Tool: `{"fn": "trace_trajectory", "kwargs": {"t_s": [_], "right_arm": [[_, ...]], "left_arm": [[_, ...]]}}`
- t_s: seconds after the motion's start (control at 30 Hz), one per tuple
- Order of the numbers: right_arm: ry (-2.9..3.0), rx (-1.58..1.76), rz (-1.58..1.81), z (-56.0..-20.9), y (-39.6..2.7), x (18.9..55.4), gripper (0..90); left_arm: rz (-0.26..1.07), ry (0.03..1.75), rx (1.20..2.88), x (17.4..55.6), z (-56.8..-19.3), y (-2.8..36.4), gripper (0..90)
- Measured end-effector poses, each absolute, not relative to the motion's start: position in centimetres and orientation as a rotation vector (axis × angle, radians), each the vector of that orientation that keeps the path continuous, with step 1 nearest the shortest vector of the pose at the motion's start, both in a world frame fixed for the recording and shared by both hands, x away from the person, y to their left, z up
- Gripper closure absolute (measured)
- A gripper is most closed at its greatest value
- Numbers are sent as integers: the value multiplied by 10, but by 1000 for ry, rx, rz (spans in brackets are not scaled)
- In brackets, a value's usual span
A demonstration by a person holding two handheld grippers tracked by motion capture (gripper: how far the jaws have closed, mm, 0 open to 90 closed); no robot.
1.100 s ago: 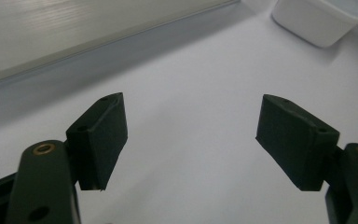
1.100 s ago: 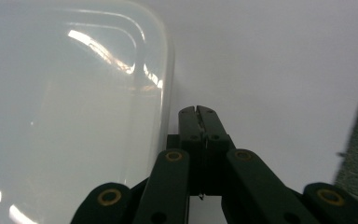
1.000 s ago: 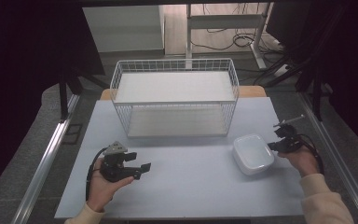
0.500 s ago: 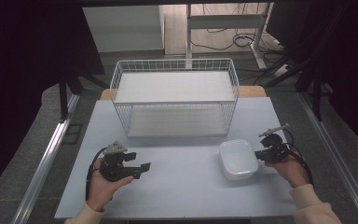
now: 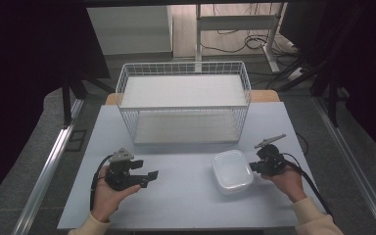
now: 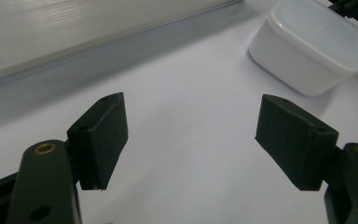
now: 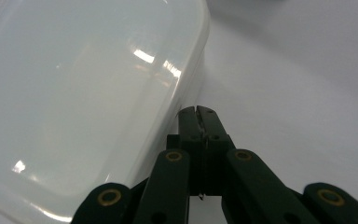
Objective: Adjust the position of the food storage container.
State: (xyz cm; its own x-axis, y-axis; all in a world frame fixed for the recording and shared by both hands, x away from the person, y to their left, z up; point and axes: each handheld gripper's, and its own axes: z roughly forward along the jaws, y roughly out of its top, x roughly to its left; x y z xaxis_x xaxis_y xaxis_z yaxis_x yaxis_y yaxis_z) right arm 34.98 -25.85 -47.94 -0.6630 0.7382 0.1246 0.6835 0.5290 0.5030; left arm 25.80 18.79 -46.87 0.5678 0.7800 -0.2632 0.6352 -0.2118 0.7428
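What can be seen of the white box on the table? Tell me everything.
The white box is a squarish plastic container with rounded corners and a glossy, milky lid pressed on, so it is closed. It sits flat on the white table, in front of the wire basket and apart from it. The right tool, jaws shut, is at its right side wall, seemingly touching it. Its contents cannot be seen.

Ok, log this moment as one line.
right gripper: shut, tips against white lidded box | left gripper: open, empty | wire basket: empty
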Motion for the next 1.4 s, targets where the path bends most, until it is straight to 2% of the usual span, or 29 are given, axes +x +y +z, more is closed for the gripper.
{"fn": "trace_trajectory", "kwargs": {"t_s": [0.4, 0.87, 1.03, 1.27, 1.3, 1.33, 1.4], "right_arm": [[2760, 1109, 858, -481, -218, 326, 897], [2837, 1048, 929, -485, -186, 321, 896], [2827, 1036, 916, -485, -187, 319, 896], [2702, 1036, 1115, -461, -209, 306, 893], [2653, 1046, 1184, -457, -217, 301, 803], [2653, 1046, 1184, -457, -217, 301, 803], [2610, 1080, 1248, -454, -222, 297, 639]], "left_arm": [[210, 1138, 1936, 258, -469, 186, 246], [213, 1142, 1935, 258, -470, 187, 247], [218, 1145, 1934, 258, -469, 188, 247], [227, 1149, 1919, 257, -468, 189, 248], [227, 1150, 1920, 257, -468, 188, 248], [227, 1150, 1920, 257, -468, 188, 248], [227, 1146, 1924, 256, -469, 186, 248]]}}
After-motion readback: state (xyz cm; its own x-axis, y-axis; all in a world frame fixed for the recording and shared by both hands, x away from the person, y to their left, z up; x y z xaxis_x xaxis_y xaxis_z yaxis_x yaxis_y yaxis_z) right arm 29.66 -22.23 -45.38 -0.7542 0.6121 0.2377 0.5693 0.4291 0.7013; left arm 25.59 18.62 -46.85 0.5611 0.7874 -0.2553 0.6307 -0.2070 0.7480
